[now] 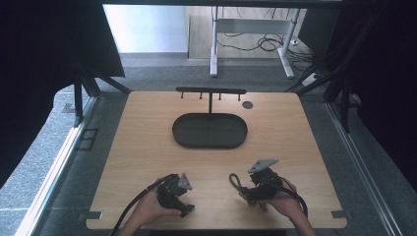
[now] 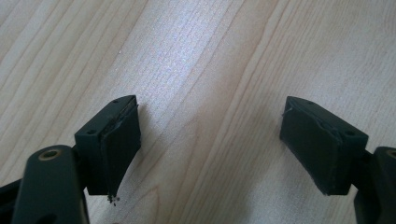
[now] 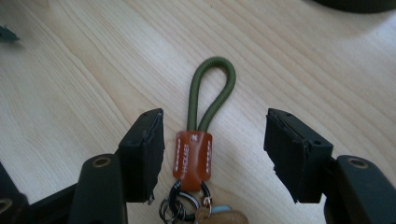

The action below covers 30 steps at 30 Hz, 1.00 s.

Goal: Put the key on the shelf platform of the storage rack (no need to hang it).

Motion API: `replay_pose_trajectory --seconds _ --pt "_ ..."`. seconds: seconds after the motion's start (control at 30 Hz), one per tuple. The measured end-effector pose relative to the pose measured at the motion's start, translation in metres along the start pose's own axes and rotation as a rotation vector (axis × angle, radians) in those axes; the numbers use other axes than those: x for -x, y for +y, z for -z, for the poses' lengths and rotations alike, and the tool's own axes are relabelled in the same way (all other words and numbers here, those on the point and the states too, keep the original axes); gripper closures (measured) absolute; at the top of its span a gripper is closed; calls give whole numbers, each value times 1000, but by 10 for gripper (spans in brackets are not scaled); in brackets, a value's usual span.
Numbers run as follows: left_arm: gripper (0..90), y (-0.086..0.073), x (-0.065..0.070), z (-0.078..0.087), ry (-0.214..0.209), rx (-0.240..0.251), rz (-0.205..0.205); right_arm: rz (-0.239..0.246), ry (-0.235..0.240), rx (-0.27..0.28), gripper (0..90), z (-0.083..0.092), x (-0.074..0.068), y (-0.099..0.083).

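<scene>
A keychain lies on the wooden table: a green cord loop (image 3: 211, 91) runs into an orange sleeve (image 3: 193, 154), with metal rings (image 3: 180, 205) below it. My right gripper (image 3: 215, 154) is open, its jaws standing either side of the orange sleeve without touching it. From above, the green cord loop (image 1: 235, 181) pokes out left of the right gripper (image 1: 255, 189) near the table's front edge. My left gripper (image 2: 210, 149) is open over bare wood with nothing between its jaws; it rests at the front left (image 1: 176, 191).
A black oval tray (image 1: 210, 131) sits mid-table, with a black T-shaped hook rack (image 1: 210, 91) standing behind it. A small dark disc (image 1: 247, 104) lies at the back right. Bare wood lies between the tray and the grippers.
</scene>
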<state>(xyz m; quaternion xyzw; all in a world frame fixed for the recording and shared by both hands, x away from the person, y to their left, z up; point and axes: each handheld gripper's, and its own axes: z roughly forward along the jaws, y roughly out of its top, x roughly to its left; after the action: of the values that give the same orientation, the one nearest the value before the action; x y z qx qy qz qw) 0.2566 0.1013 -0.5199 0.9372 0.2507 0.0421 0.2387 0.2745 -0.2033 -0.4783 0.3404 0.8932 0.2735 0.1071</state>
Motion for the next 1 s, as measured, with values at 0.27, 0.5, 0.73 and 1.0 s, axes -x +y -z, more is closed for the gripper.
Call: replay_pose_trajectory --seconds 0.27,0.5,0.73,1.0 --pt "204 0 -1 0 2 -2 -8 28 2 2 383 -1 -4 14" --pt "200 0 -1 0 0 -1 -5 38 2 -7 381 -4 -7 23" --pt "200 0 -1 0 0 -1 -1 52 9 -15 382 -3 -10 32" --pt "200 0 -1 0 1 -1 1 63 12 -61 383 -12 -16 32"
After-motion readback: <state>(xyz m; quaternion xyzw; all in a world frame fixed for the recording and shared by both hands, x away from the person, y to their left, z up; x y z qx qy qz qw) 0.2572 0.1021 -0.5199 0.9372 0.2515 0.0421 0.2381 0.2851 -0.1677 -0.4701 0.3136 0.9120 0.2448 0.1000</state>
